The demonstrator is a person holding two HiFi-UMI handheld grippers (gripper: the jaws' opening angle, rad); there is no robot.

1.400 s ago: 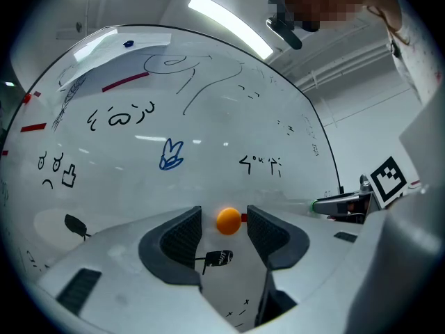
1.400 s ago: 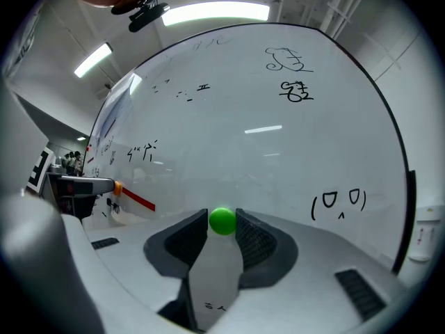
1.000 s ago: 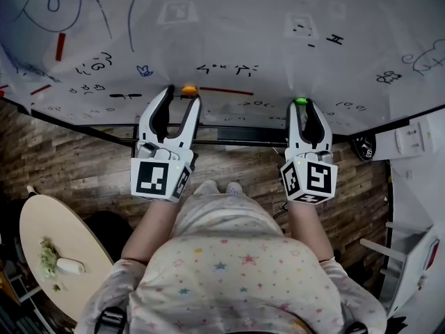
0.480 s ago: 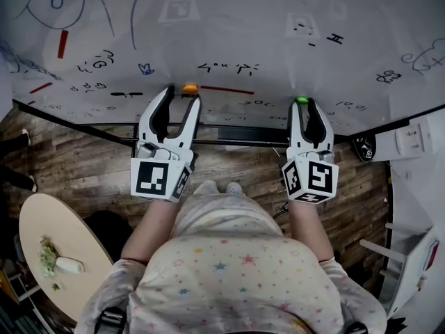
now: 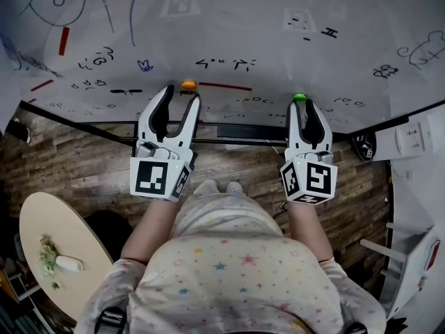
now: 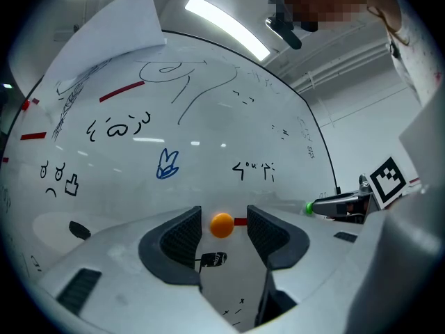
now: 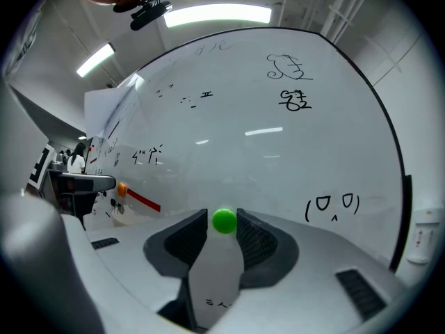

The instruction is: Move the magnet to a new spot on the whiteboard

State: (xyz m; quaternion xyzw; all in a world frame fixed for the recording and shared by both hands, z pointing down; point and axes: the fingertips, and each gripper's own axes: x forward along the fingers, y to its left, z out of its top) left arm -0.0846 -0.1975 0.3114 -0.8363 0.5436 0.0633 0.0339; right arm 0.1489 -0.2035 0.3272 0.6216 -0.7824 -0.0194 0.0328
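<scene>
An orange magnet sticks to the whiteboard near its lower edge, at the left end of a red line. My left gripper is open, one jaw on each side of the orange magnet, with a gap on both sides. To the right, my right gripper has its jaws close together on a green magnet, which rests against the board. In the right gripper view the green magnet fills the gap between the jaw tips.
The board carries black scribbles, a blue doodle and short red strips. Below it run a black rail and wood-pattern floor. A round table stands at lower left, white furniture at right.
The head view has shifted slightly, so the board marks sit a little higher. Both grippers and both magnets keep their places on the board.
</scene>
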